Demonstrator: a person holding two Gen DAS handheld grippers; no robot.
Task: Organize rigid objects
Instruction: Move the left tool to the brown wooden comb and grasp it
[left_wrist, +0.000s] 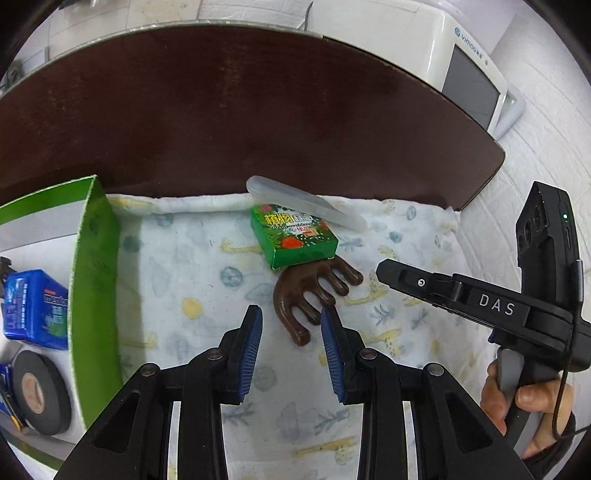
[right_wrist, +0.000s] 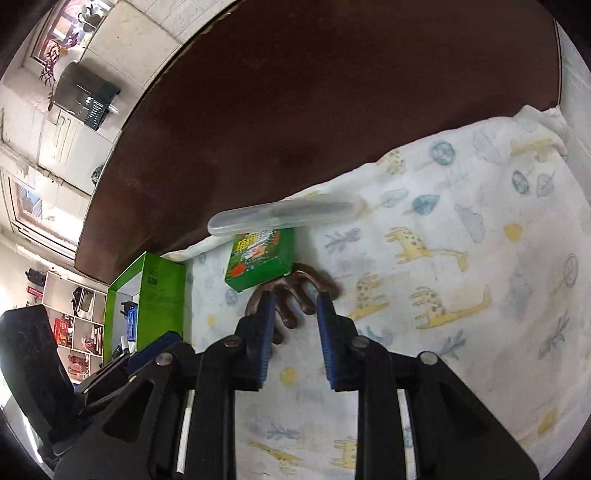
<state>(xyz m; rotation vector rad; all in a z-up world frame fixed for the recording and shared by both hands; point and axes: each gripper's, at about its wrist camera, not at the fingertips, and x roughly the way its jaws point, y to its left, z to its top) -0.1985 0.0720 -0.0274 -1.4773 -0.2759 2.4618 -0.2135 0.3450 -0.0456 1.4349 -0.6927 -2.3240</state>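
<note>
Left gripper (left_wrist: 291, 325) hovering empty, jaws slightly apart, just short of brown comb-like massager (left_wrist: 314, 295) on printed cloth (left_wrist: 207, 280). Right gripper (right_wrist: 295, 314) likewise slightly parted, gripping nothing, massager lying beyond its tips. Green packet (left_wrist: 293, 240) overlapping massager's head; clear plastic case (left_wrist: 306, 206) leaning across packet near cloth's far edge. Judgement: widening jaws first, taking massager by handle and drawing it clear of packet, seems best. Green box (left_wrist: 92, 280) at cloth's left edge holding blue packet (left_wrist: 35, 306) and black tape roll (left_wrist: 37, 391).
</note>
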